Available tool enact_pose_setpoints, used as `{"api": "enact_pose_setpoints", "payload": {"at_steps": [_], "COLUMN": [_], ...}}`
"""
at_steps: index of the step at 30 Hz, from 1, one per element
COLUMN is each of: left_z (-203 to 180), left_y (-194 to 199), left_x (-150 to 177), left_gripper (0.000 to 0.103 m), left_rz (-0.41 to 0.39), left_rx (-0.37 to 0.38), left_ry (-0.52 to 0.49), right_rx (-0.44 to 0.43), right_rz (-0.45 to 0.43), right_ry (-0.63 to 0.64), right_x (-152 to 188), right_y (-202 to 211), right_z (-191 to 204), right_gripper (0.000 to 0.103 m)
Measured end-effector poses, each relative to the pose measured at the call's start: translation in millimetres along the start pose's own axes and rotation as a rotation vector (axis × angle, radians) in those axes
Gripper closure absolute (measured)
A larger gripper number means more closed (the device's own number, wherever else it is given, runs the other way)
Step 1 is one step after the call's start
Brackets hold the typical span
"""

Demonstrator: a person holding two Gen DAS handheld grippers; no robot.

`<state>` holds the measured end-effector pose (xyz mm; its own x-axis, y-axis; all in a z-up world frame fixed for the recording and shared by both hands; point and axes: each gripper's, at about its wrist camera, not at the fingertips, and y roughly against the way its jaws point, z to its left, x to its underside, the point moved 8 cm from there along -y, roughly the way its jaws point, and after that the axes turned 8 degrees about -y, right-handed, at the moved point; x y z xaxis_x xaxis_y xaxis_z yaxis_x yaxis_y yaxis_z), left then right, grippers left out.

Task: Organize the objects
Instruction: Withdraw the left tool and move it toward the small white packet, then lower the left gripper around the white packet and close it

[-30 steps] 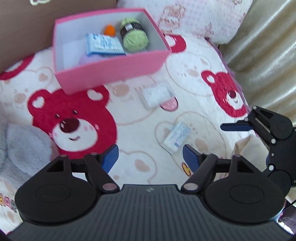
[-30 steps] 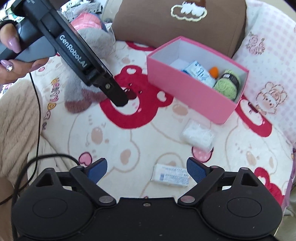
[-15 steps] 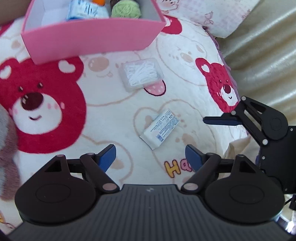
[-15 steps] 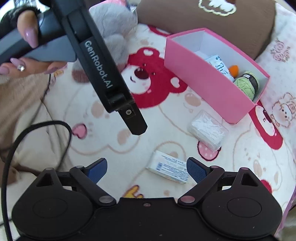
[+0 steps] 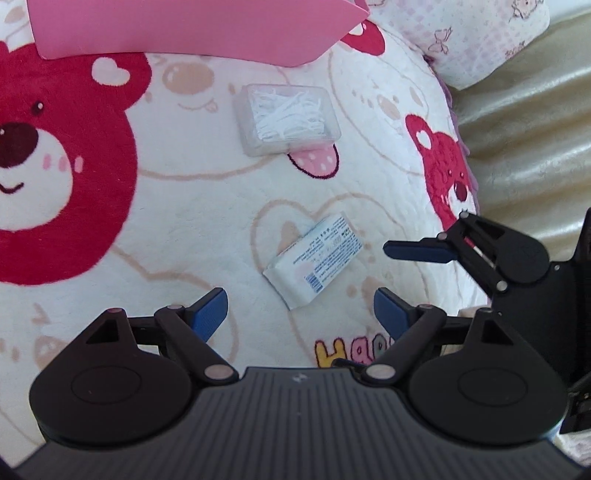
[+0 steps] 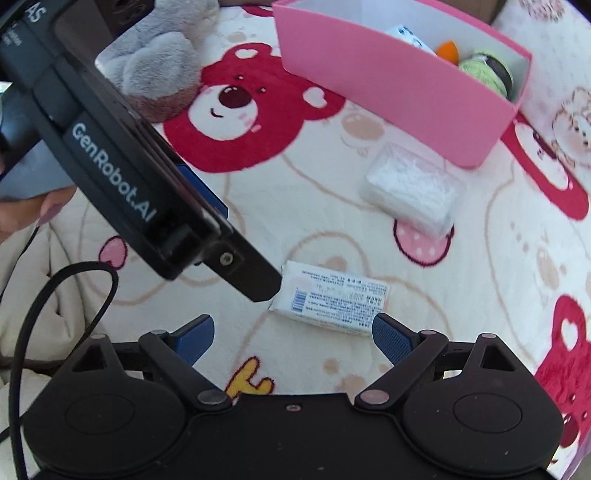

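A white tissue pack (image 5: 318, 258) (image 6: 332, 297) lies on the bear-print blanket. My left gripper (image 5: 300, 308) is open just above and in front of it, the pack lying ahead between the fingers. My right gripper (image 6: 293, 332) is open too, close to the pack from the other side. A clear box of white floss picks (image 5: 286, 117) (image 6: 412, 190) lies further on. The pink box (image 5: 192, 29) (image 6: 399, 92) behind holds a green yarn ball (image 6: 484, 72), an orange thing (image 6: 448, 48) and a blue-white pack (image 6: 406, 37).
A grey plush toy (image 6: 162, 62) lies left of the pink box. A pink checked pillow (image 5: 465, 33) sits at the right, with a beige cover (image 5: 528, 122) past the blanket's edge. A black cable (image 6: 44, 295) loops at the left.
Both grippers have moved down and in toward the tissue pack, which now sits close ahead of each. The pink box has slid to the top of the left view.
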<state>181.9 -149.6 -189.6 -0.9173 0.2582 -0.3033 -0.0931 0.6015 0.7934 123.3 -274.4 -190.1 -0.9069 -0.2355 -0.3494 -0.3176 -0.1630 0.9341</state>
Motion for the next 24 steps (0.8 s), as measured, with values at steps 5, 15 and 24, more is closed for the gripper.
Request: {"api": "enact_pose_setpoints", "payload": {"at_steps": [5,15,24], "left_z": [4,8,8], "left_y": [-9,-19,-42], "left_x": [0,-3,5], "left_gripper": [0.017,0.019,0.036], "left_rz": [-0.020,-0.116,-0.099], "left_rx": [0.038,0.080,0.068], "left_ry": [0.023,0.085,0.071], "right_rx": [0.006,0.082,0.078], "right_rz": [-0.001,0.054,0.057], "right_ry": [-0.076,-0.179,-0.198], "right_x": [-3,0,-1], "right_y": [-9,-37,-46], "right_z": [-13,-33,-35], "right_gripper": [0.008,0.008,0.008]}}
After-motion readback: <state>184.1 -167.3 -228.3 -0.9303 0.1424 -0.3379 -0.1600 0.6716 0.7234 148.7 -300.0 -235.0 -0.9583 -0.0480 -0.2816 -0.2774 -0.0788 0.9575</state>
